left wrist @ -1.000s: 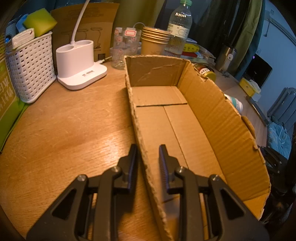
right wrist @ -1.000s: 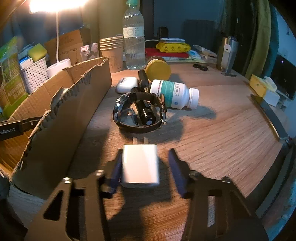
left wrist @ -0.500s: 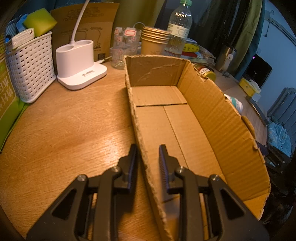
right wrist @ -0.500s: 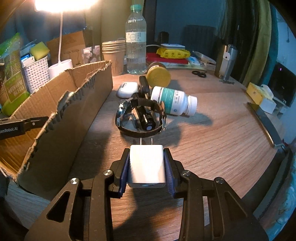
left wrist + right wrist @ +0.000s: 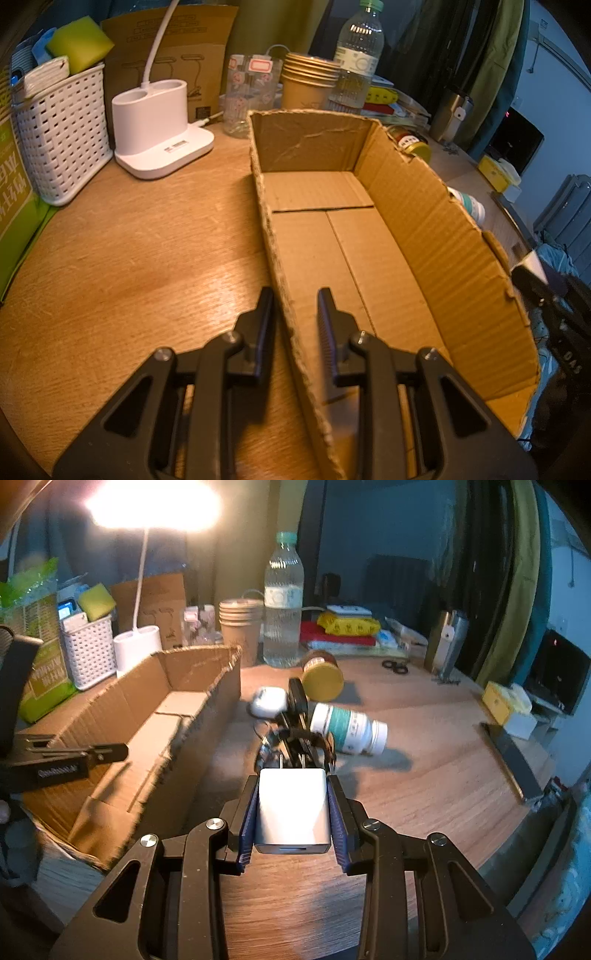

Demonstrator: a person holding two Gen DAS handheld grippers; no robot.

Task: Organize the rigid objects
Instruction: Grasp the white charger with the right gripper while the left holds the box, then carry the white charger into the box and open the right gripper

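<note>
My right gripper (image 5: 293, 805) is shut on a white plug charger (image 5: 293, 812) and holds it lifted above the wooden table, prongs forward. Beyond it lie a black watch and small black item (image 5: 295, 738), a white pill bottle (image 5: 349, 729) on its side, a white earbud case (image 5: 269, 702) and a yellow-lidded jar (image 5: 322, 675). The open cardboard box (image 5: 343, 236) is bare inside; it also shows in the right wrist view (image 5: 173, 709). My left gripper (image 5: 293, 314) straddles the box's near left wall, its jaws a little apart on either side of it.
A white lamp base (image 5: 159, 140), white basket (image 5: 62, 129), paper cups (image 5: 308, 83), a glass (image 5: 245, 96) and a water bottle (image 5: 282, 605) stand behind the box. A metal flask (image 5: 448, 644), scissors (image 5: 395, 666) and a yellow box (image 5: 498, 701) are at the right.
My right gripper closed on the white charger and lifted it off the table, moving up and slightly toward the box. The left gripper stayed at the box wall.
</note>
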